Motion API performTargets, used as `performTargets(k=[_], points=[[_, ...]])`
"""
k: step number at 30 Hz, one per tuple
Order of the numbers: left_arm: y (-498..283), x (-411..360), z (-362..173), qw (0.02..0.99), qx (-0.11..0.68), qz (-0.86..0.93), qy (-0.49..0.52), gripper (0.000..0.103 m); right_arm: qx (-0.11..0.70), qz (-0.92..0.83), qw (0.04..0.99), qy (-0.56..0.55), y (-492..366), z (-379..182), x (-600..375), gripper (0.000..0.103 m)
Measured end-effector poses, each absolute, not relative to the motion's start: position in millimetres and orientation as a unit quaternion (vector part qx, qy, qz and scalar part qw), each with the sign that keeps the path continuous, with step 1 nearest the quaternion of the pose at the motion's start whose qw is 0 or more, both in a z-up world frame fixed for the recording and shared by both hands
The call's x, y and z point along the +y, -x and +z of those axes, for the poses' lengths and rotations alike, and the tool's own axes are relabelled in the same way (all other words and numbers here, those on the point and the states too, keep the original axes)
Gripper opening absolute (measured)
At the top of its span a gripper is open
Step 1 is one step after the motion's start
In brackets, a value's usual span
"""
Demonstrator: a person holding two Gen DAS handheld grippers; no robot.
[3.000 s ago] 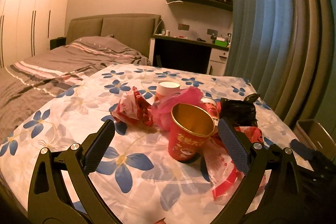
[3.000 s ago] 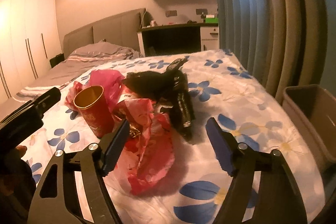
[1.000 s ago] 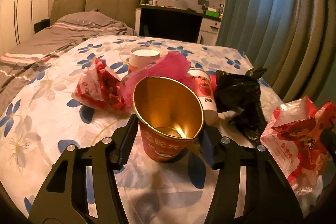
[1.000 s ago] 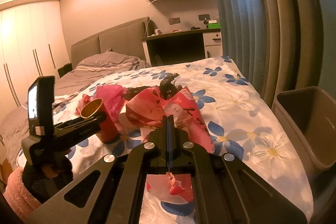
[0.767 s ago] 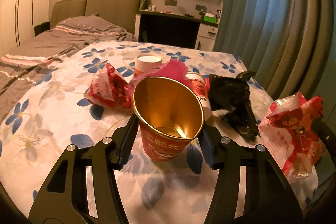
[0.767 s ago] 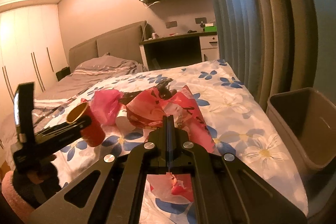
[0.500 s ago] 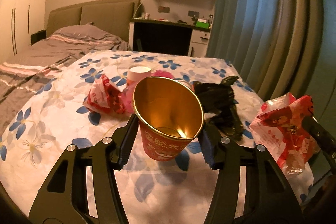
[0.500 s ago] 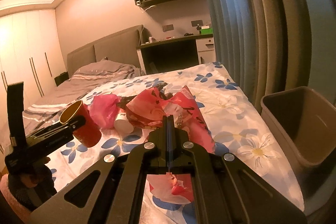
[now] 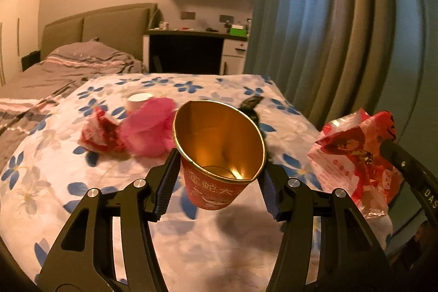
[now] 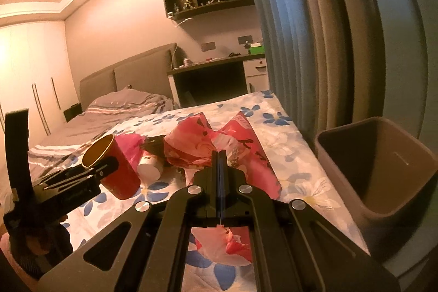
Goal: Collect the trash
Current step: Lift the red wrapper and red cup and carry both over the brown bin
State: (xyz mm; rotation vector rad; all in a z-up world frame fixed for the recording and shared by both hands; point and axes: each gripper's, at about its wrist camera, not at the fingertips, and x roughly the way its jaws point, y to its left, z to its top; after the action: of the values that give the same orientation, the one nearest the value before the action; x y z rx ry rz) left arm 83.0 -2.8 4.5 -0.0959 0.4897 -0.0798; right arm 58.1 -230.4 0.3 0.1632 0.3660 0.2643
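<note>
My left gripper (image 9: 217, 182) is shut on a red paper cup (image 9: 219, 155) with a gold inside, held upright above the flowered bedspread (image 9: 54, 182). The same cup (image 10: 115, 168) and the left gripper (image 10: 90, 174) show at the left of the right wrist view. My right gripper (image 10: 219, 155) is shut on a crumpled red and pink plastic wrapper (image 10: 219, 141), which hangs in the air at the right of the left wrist view (image 9: 356, 155). More trash lies on the bed: a pink bag (image 9: 149, 130), a red wrapper (image 9: 100, 132), a white cup (image 9: 137, 100) and a black bag (image 9: 251, 103).
A grey-brown waste bin (image 10: 383, 168) stands open on the floor beside the bed's right edge, below the curtain (image 10: 328, 45). A desk (image 9: 191, 51) and a shelf stand at the far wall. A person's hand (image 10: 35, 242) holds the left gripper's handle.
Both grippers have risen and drawn back from the pile with their loads, toward the bed's right side. The bin now shows larger in the right wrist view.
</note>
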Motion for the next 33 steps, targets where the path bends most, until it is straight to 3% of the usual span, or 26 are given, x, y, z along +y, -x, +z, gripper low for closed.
performTargets(k=[33], points=[[-142, -197, 19, 0.947, 0.217, -0.235, 0.005, 0.054, 0.131, -0.041, 0.987, -0.082, -77, 6, -367, 0.001]])
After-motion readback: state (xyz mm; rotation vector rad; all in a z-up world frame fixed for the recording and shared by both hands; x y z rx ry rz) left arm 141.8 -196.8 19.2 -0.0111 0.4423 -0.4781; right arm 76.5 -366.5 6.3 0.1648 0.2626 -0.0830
